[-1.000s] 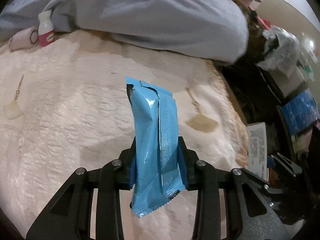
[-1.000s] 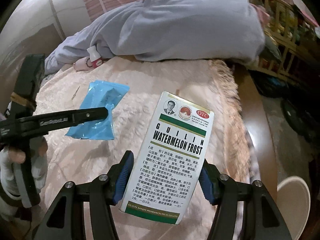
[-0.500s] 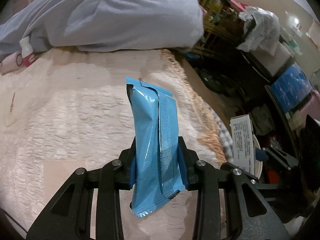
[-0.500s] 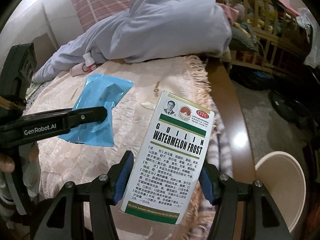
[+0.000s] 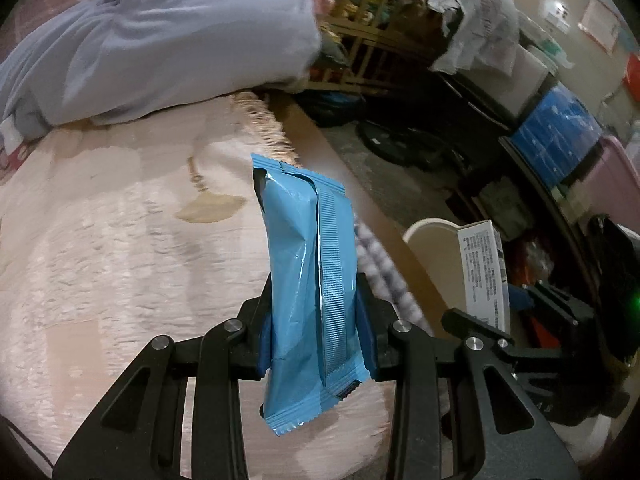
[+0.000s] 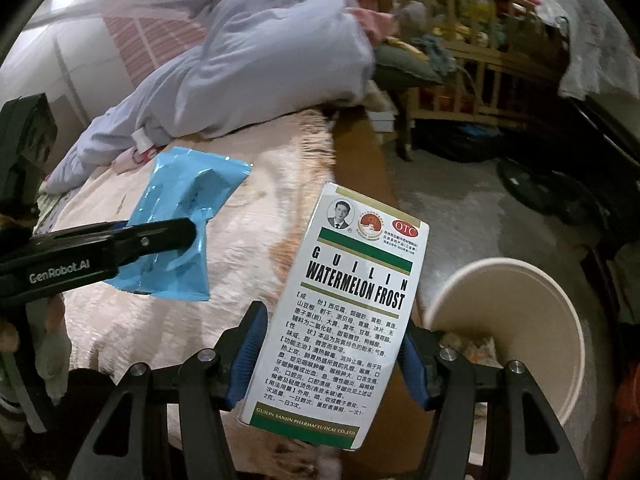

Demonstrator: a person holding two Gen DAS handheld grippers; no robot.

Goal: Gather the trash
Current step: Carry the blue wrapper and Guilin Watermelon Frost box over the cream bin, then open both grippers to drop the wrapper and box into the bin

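My left gripper [image 5: 318,320] is shut on a blue foil wrapper [image 5: 308,264] that stands upright between its blue pads, over the edge of the pink bedspread [image 5: 100,248]. My right gripper [image 6: 332,352] is shut on a white medicine box [image 6: 344,304] printed "Watermelon Frost", held above the bed's edge. A cream round bin [image 6: 516,320] stands on the floor just right of the box, with some scraps inside. From the left wrist view the bin's rim [image 5: 430,230] and the medicine box [image 5: 482,272] show at right. The right wrist view has the left gripper [image 6: 176,236] with the wrapper [image 6: 180,220] at left.
A grey-blue quilt [image 5: 160,40] lies heaped at the far side of the bed. A wooden bed frame edge [image 6: 356,152] runs beside the fringe. Wooden shelving [image 6: 472,72], stacked boxes [image 5: 556,136] and dark clutter fill the floor beyond.
Both grippers have carried their loads sideways from over the bedspread to its right edge. The cream bin has come into view and now sits close beside the medicine box.
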